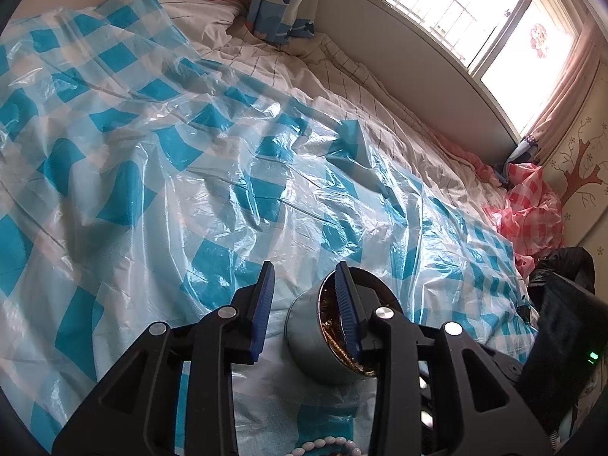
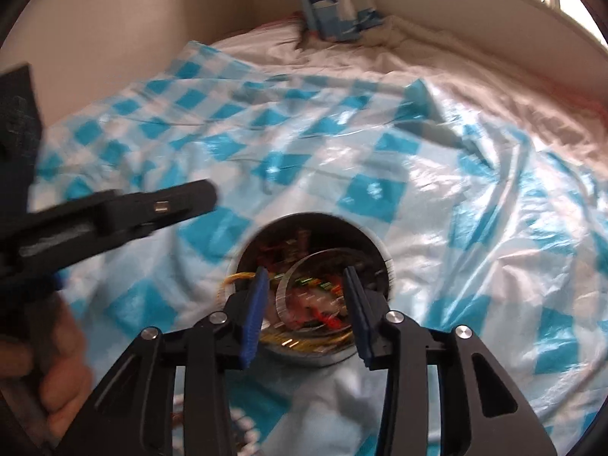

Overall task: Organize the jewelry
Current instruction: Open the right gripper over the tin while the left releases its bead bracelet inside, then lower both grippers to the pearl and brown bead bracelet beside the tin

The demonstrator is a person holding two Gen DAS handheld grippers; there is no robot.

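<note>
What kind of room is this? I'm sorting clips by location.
Probably a bedroom: a rumpled bed sheet under a checked plastic cover, a pillow and a curtained window.

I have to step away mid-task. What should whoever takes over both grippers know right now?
Left gripper: jaws open astride the round tin's rim, one inside, not clamping.
Right gripper: jaws open just above the tin's mouth, with a clear bangle between them; grip unclear.
Tin stands on the blue checked sheet, already holding mixed jewelry.
A white bead bracelet is outside the tin, near the camera.
Left: settle the bangle, then collect the bracelet.
</note>
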